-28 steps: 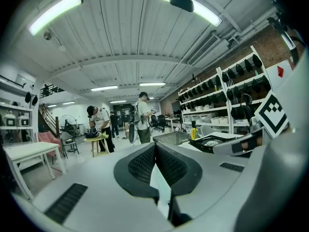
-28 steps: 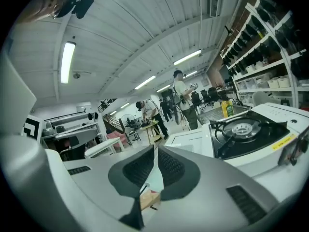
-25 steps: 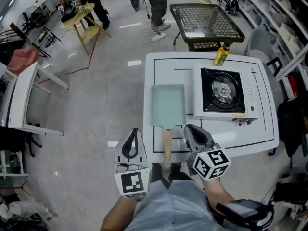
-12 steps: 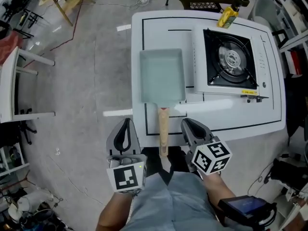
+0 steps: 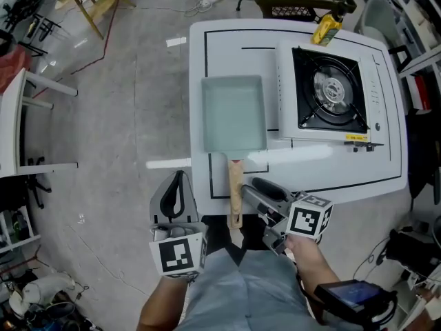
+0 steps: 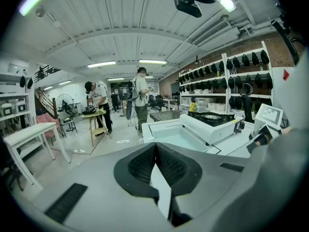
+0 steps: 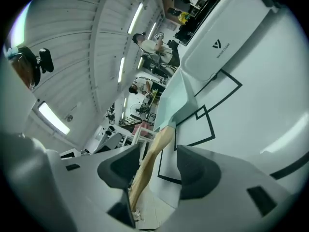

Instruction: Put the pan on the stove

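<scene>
Pan, a pale green rectangular one, is lying flat on the white table. It is sitting just beside the stove, on that stove's left in the head view, and is not on the burner. Its wooden handle is pointing back toward the person and is jutting out past the table's near edge. A yellow bottle is standing at the far edge of the table, behind the stove.

The right gripper is hanging at the near edge of the table, rolled onto its side, just right of the handle. Its jaws have just been opening and are now standing wide apart. In the right gripper view the wooden handle is running up through the gap of the right gripper, nearer one pad than the other, and the pads are not clamping it. Beyond it the pan and the stove are showing on the table.

The left gripper is hovering over the floor, left of the handle and off the table. In the left gripper view the jaws of the left gripper are pressing together with nothing between them. The pan and stove are lying ahead to its right, and two people are standing far behind.
</scene>
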{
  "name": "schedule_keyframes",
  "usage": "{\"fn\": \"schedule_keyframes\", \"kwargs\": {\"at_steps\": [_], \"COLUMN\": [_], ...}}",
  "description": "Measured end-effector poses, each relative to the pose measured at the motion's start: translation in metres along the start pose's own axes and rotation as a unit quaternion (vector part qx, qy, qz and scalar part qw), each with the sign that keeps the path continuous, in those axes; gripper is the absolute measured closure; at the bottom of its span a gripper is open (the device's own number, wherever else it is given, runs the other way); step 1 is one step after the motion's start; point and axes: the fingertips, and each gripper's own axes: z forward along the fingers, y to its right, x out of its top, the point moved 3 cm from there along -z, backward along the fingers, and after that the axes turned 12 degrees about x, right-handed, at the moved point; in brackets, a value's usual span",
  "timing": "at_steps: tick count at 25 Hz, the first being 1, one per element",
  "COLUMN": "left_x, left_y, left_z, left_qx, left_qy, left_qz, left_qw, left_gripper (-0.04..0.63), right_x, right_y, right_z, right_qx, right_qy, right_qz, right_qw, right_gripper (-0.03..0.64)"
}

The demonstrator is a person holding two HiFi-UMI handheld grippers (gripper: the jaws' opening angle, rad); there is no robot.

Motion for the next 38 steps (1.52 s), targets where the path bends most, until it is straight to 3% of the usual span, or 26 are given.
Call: {"fn": "schedule_keyframes", "kwargs": {"at_steps": [11, 18, 24, 27, 30, 38], "left_x": [-0.017, -0.019, -0.019, -0.019, -0.019, -0.007], "left_y": [-0.031, -0.043, -0.053, -0.054, -0.058, -0.059], "left_z": [0.02, 0.022, 0.025, 0.026, 0.027, 0.027], "left_qx": [0.015, 0.023, 0.023, 0.021, 0.02, 0.008], "left_qy": [-0.024, -0.028, -0.029, -0.029, -0.031, -0.024], "left_qz": [-0.014, -0.021, -0.022, -0.021, -0.021, -0.018], "left_qw": [0.9995, 0.9991, 0.9991, 0.9991, 0.9991, 0.9995], "left_gripper": [0.577, 0.577, 0.577, 0.577, 0.577, 0.577], "right_x": [-0.006, -0.008, -0.002, -0.001, -0.002, -0.003], "right_y": [0.014, 0.025, 0.016, 0.014, 0.013, 0.011], "right_z": [0.039, 0.048, 0.062, 0.064, 0.064, 0.063], "right_qx": [0.004, 0.002, 0.044, 0.076, 0.098, 0.099], "right_qy": [-0.038, -0.037, -0.011, 0.007, 0.032, 0.061], "right_qz": [0.057, 0.095, 0.126, 0.138, 0.159, 0.186], "right_qw": [0.998, 0.995, 0.991, 0.988, 0.982, 0.976], "right_gripper": [0.397, 0.399, 0.4, 0.456, 0.467, 0.488]}}
